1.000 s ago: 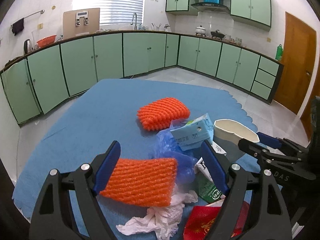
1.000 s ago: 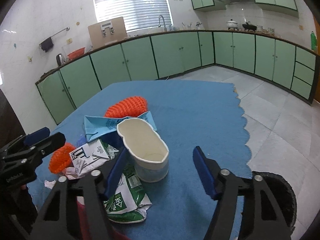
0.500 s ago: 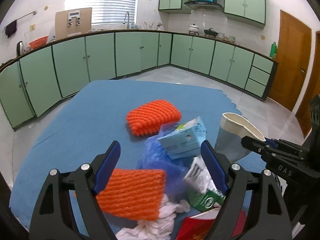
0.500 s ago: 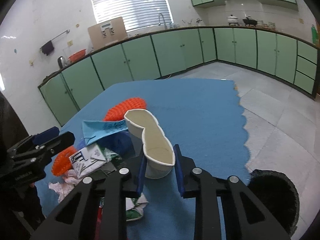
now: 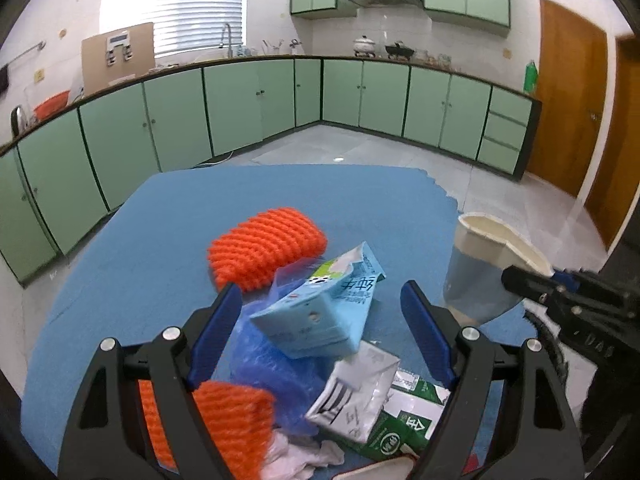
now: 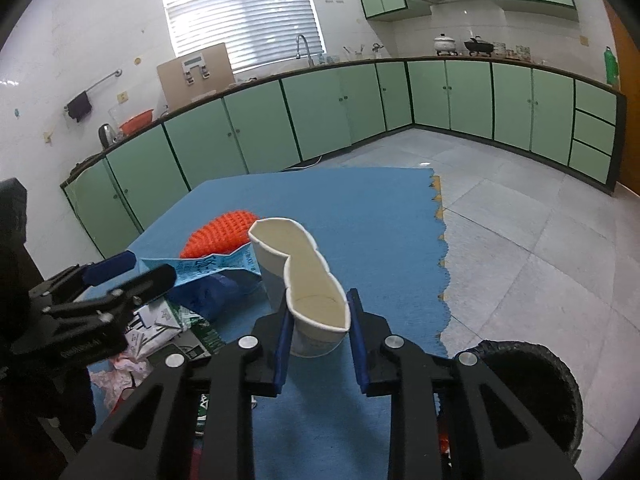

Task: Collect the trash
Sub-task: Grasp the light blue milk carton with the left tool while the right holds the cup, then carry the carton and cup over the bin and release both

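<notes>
Right wrist view: paper cup (image 6: 304, 280) squeezed flat in the clenched right gripper (image 6: 318, 342), so hold tight, swing over the black bin (image 6: 532, 392) low on its right, then drop; left gripper (image 5: 320, 334) wide apart over the blue carton (image 5: 320, 312).

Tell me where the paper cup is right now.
The crushed paper cup is pinched in the right gripper, lifted off the blue table, right of the blue milk carton.

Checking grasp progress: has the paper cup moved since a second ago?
Yes. The paper cup, squeezed in the right gripper, is lifted off the blue mat and tilted; earlier it stood on it.
</notes>
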